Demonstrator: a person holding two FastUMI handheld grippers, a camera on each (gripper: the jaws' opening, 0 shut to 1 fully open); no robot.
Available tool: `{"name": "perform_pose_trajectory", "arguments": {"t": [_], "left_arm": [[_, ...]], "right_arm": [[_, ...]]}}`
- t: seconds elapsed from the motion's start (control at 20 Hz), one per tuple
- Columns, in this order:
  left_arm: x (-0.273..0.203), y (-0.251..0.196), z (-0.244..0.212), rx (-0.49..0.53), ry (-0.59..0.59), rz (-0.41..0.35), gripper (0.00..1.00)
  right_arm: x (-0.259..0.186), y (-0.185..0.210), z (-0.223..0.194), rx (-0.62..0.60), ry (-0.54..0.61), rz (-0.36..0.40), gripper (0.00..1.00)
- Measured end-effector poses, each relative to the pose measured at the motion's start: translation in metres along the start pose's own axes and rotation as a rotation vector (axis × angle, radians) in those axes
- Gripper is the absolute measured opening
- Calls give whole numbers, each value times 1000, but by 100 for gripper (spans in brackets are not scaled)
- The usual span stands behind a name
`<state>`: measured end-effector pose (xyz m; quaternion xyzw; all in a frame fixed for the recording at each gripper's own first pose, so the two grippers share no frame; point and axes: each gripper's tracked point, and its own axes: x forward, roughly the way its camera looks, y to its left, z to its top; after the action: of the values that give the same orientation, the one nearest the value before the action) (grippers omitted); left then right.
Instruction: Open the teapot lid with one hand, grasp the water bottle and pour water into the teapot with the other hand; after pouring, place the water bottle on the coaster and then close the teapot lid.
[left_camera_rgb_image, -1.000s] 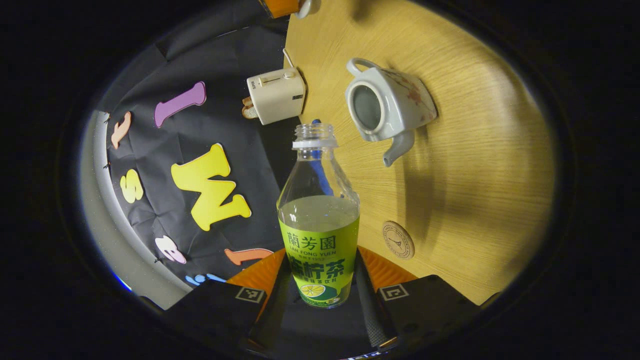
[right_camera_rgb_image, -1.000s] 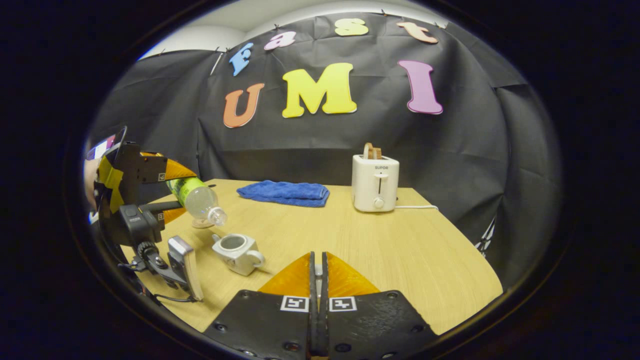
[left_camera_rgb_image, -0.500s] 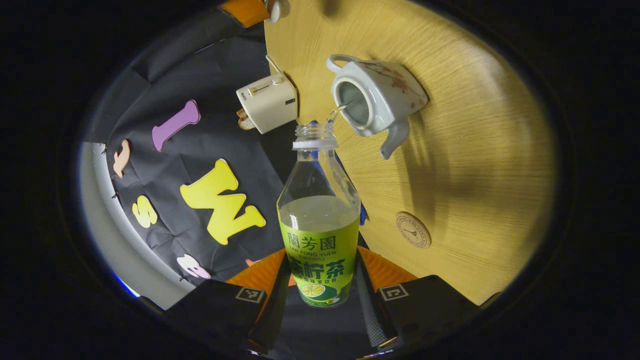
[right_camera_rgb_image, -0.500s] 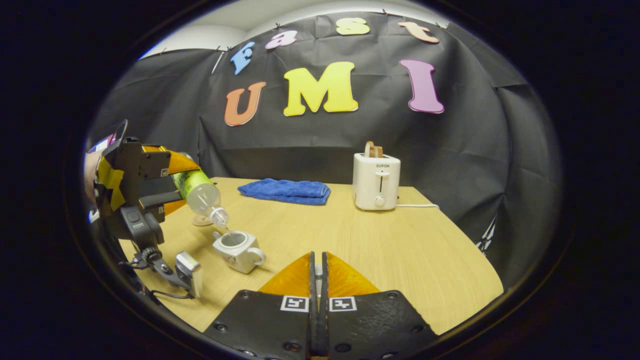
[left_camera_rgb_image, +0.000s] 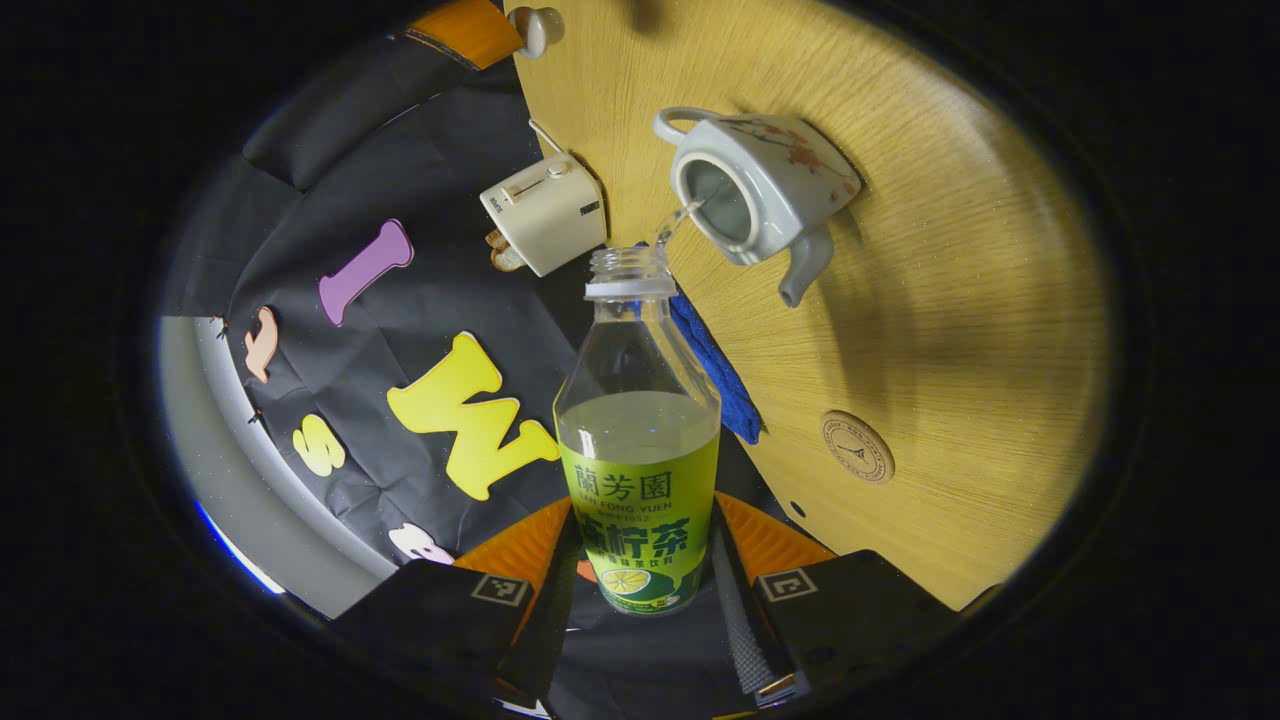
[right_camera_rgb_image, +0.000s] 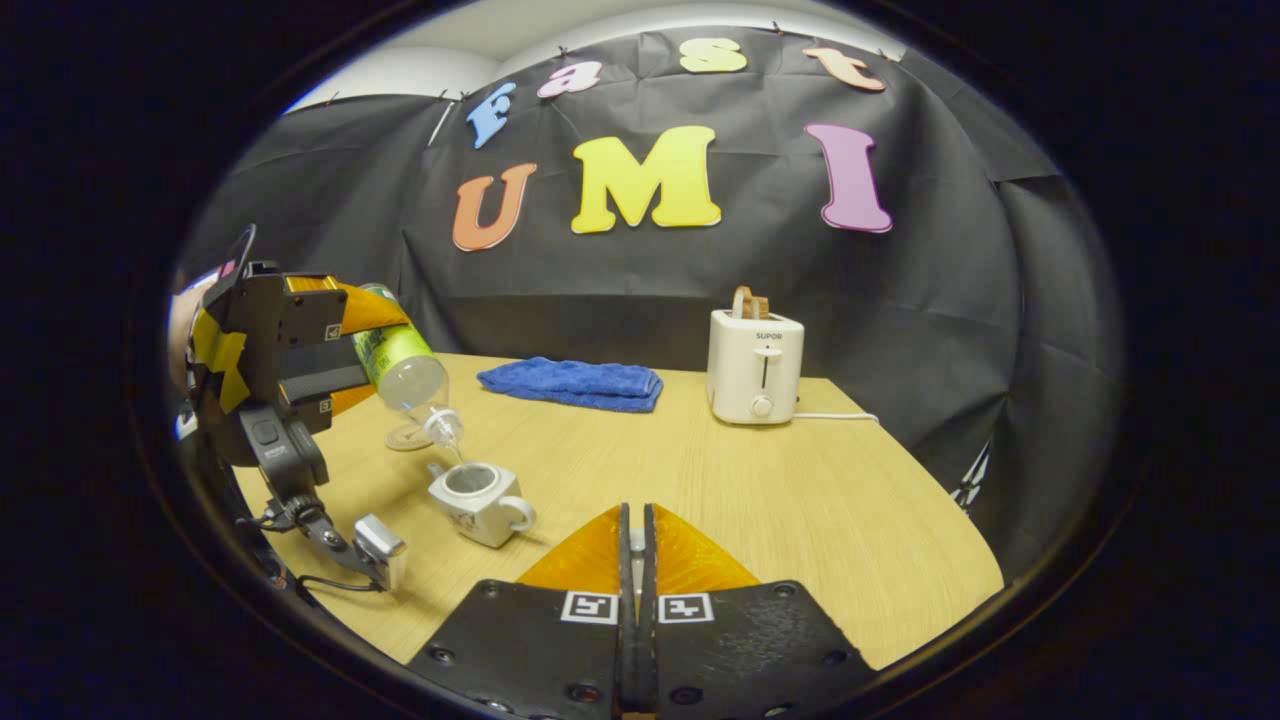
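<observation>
Left gripper view
- left tool (left_camera_rgb_image: 640, 560): clamped on the water bottle (left_camera_rgb_image: 638, 440), both fingers pressed on the labelled lower part
- bottle: cap off, tipped toward the teapot (left_camera_rgb_image: 755, 195), about half full; a thin stream can be seen running from its mouth into the pot's open top
- teapot: lid off, sat on the bench (left_camera_rgb_image: 960, 300), spout turned toward the coaster side
- coaster (left_camera_rgb_image: 857, 447): flat on the bench, nothing on it, well apart from the teapot
- lid (left_camera_rgb_image: 532, 25): a small knob is seen at the top edge next to the other tool's finger; whether it's gripped there can't be told
- extras: toaster (left_camera_rgb_image: 545, 212) at the bench edge, blue cloth (left_camera_rgb_image: 715, 365) behind the bottle

Right gripper view
- right tool (right_camera_rgb_image: 632, 545): fingers closed up nearly together, a small pale bit is seen pinched in the slit
- left tool (right_camera_rgb_image: 335, 345): held over the left of the bench with the bottle (right_camera_rgb_image: 405, 370) slanted mouth-down
- teapot (right_camera_rgb_image: 480, 497): right under the bottle's mouth, handle toward the right
- coaster (right_camera_rgb_image: 405, 437): just behind the teapot, partly hidden by the bottle neck
- far side: cloth (right_camera_rgb_image: 572, 384) and toaster (right_camera_rgb_image: 756, 365)
</observation>
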<state>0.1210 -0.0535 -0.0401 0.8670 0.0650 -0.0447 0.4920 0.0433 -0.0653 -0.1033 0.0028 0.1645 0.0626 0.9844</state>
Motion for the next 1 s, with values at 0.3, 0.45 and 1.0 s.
{"name": "perform_pose_trajectory", "arguments": {"t": [0.3,0.45,1.0], "left_arm": [[-1,-2,-1,-4,-3,1,68],[-1,-1,-5,-29,0,2,68],[7,-17,1,-264,-34,-26,68]], "right_arm": [[-2,0,-1,-4,4,-1,0],[-1,0,1,-1,-2,-1,0],[-7,-5,13,-1,-18,-19,0]]}}
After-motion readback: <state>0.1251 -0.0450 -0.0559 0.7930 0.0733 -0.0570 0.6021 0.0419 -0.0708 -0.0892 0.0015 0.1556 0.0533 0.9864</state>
